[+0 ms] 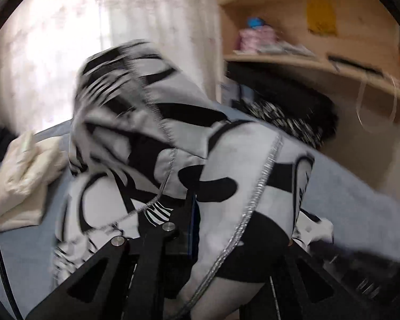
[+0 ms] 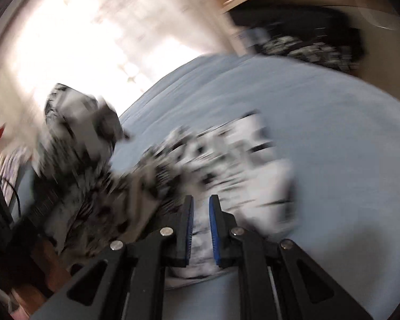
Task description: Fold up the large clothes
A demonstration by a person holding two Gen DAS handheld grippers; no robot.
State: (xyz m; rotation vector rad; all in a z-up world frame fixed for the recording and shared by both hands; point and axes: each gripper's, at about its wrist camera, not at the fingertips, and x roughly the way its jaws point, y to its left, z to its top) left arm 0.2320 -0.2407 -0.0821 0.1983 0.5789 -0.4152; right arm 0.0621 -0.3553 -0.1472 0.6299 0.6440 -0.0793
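Black-and-white garment drapes right over the left gripper, whose jaws are clamped down on the patterned cloth, bulk of it rising toward twelve o'clock above the blue bedsheet. Over on the right gripper, blue pads stand narrowly apart, blurred cloth showing between them — gripped or not, I cannot tell.

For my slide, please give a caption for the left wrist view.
Left tool shut on black-and-white patterned garment, lifted over the blue bed.
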